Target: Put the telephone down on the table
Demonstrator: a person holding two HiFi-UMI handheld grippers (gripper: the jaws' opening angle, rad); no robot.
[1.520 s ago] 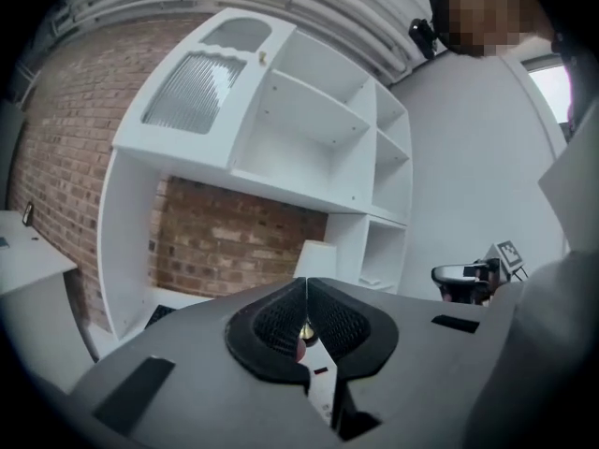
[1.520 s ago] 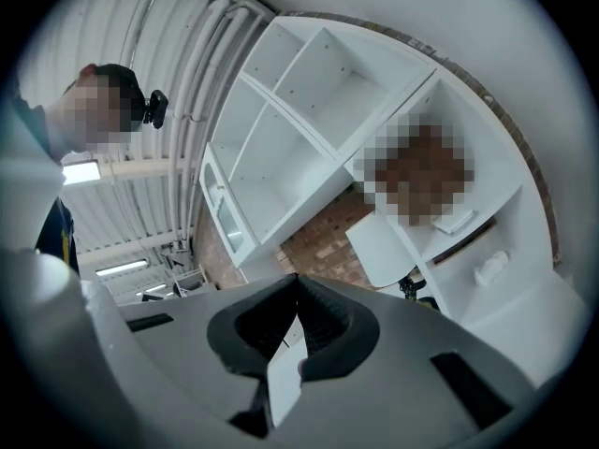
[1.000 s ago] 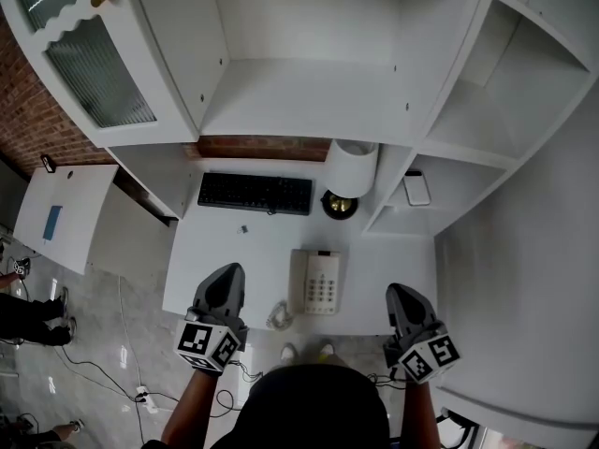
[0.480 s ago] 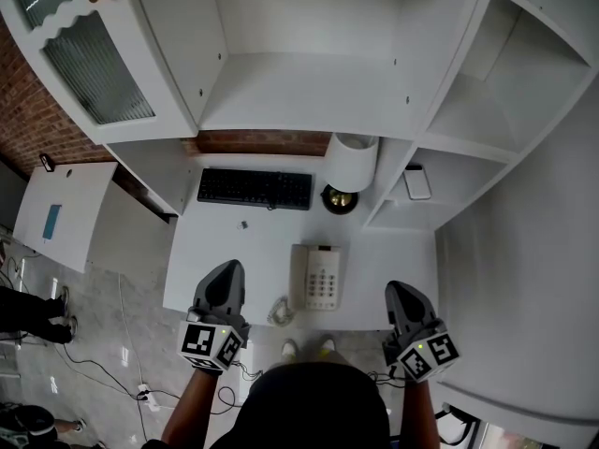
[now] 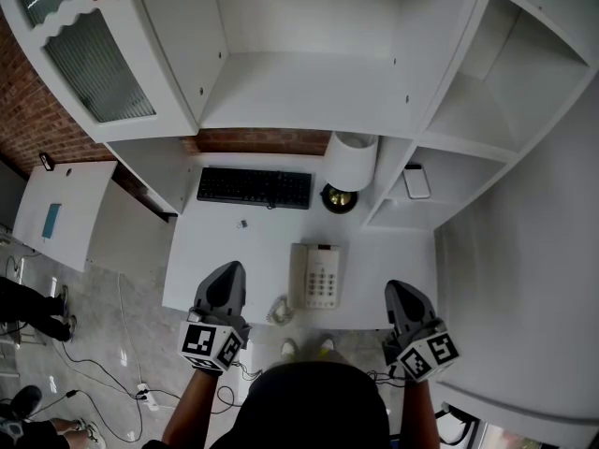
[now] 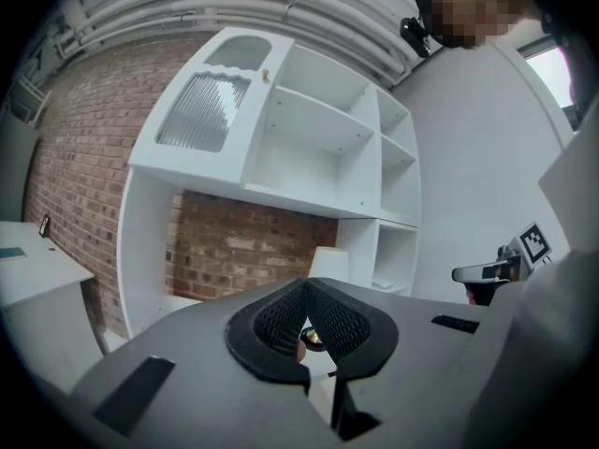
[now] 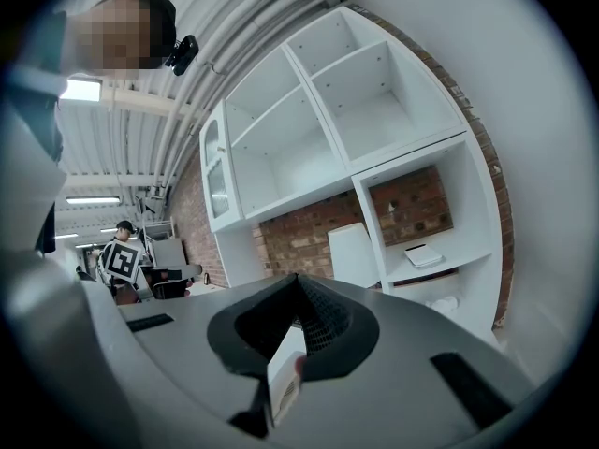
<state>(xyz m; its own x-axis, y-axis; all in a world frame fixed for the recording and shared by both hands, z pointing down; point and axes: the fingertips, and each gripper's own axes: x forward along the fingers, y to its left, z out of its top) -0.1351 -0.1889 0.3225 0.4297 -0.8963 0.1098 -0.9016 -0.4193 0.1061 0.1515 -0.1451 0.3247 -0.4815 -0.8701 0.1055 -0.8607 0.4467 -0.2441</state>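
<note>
1. Nearest, just short of the front edge of the bench (image 5: 211,251): left gripper (image 5: 227,272) and right gripper (image 5: 399,291), each with fingers pressed together, pinching nothing.
2. Between them, flat on the bench and close to that front edge: the telephone (image 5: 321,277), handset seemingly on its cradle. Looks put down already, so probably little left to do.
3. Just left of the telephone, at the very edge: the coiled cord (image 5: 279,313). Could snag on a passing left gripper and drag the telephone toward the drop.
4. Shut like this, liable to shove rather than grasp on any reach forward; worth spreading first.
5. Farther back: a keyboard (image 5: 255,189) and a lamp (image 5: 351,164), both well apart from the telephone. At risk only from an overlong reach across the bench.
</note>
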